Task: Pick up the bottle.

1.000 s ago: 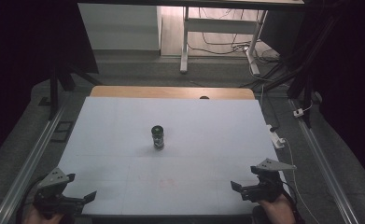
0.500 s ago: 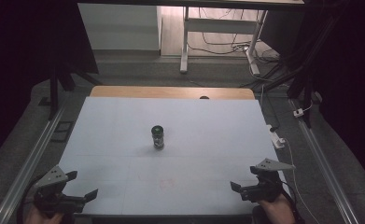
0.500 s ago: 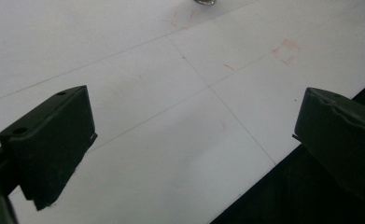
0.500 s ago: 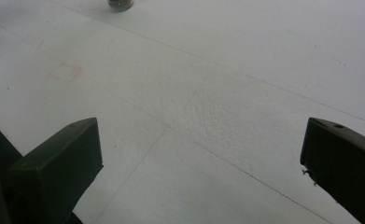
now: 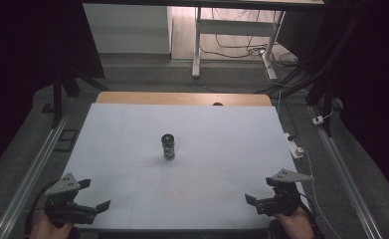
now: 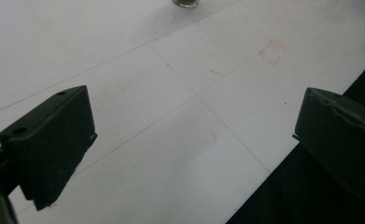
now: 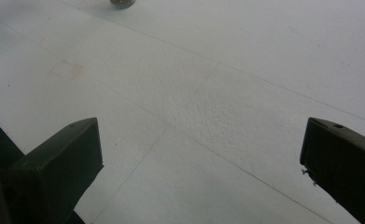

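Covering most of the table [image 5: 132, 149]: a white sheet ruled with thin lines, a strip of bare wood showing along the far edge. Faint reddish square mark [image 5: 178, 191] near the front centre.

Room: dim; grey floor, metal rails either side of the table, white desk legs and loose cables beyond, a white power strip [image 5: 295, 147] by the right edge.

Small dark jar [image 5: 168, 146]: upright at mid-table, alone, well apart from both grippers.

Left gripper [image 5: 93, 195]: at the front left corner, held in a hand [image 5: 50, 226], jaws spread wide, nothing between them, pointing inward over the sheet.

Right gripper [image 5: 259, 191]: at the front right corner, held in a hand [image 5: 294, 225], jaws likewise wide apart and empty.

Hard to read: the jar's label and contents, too small and dark; in both gripper views the jar is cut off at the top edge. Forearms cropped at the bottom of the high view.
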Motion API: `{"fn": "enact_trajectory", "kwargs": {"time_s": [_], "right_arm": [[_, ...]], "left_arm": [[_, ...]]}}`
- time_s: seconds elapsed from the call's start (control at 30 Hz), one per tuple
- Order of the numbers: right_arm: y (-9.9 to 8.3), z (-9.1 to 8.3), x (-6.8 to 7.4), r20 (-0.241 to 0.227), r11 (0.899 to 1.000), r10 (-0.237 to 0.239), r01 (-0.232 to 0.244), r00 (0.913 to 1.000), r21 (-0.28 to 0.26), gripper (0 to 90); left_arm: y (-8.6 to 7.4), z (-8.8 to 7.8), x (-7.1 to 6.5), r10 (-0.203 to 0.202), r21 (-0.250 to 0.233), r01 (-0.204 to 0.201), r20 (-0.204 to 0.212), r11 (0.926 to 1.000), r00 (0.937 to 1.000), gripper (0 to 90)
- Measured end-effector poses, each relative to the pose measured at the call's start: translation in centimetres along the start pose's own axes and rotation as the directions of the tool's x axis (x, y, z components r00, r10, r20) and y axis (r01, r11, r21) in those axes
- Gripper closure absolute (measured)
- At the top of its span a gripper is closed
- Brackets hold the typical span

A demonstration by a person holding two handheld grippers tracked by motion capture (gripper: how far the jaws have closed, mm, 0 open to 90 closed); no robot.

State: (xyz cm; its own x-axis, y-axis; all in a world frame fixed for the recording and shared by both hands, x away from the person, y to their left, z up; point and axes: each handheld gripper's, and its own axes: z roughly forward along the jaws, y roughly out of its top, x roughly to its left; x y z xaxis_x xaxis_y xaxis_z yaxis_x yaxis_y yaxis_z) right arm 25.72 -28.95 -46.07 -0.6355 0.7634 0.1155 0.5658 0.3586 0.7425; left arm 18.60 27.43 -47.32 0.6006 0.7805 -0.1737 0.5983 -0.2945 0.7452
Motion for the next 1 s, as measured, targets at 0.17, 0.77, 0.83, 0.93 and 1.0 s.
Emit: {"fn": "enact_trajectory", "kwargs": {"time_s": [0.17,0.77,0.83,0.93,1.0], "right_arm": [[0.0,0.0,0.0,0.001,1.000,-0.005,0.005,1.0000,0.003,0.0],[0.1,0.2,0.0,-0.006,1.000,-0.009,0.009,0.9999,0.019,0.0],[0.1,0.2,0.0,-0.006,1.000,-0.008,0.008,0.9999,0.019,0.0],[0.1,0.2,0.0,-0.006,1.000,-0.009,0.009,0.9999,0.019,0.0],[0.1,0.2,0.0,-0.007,1.000,-0.009,0.009,0.9999,0.019,0.0]], "left_arm": [[0.5,0.7,0.0,0.021,-0.007,-0.021,0.004,0.9998,0.9998,0.0],[2.6,3.8,0.1,0.056,-0.014,-0.056,0.022,0.9984,0.9982,0.0],[3.0,4.3,0.1,0.064,-0.004,-0.064,0.020,0.9980,0.9978,0.0],[3.7,5.1,0.2,0.073,0.004,-0.073,0.020,0.9973,0.9971,0.0],[4.2,5.6,0.2,0.075,0.005,-0.075,0.019,0.9972,0.9970,0.0]]}}
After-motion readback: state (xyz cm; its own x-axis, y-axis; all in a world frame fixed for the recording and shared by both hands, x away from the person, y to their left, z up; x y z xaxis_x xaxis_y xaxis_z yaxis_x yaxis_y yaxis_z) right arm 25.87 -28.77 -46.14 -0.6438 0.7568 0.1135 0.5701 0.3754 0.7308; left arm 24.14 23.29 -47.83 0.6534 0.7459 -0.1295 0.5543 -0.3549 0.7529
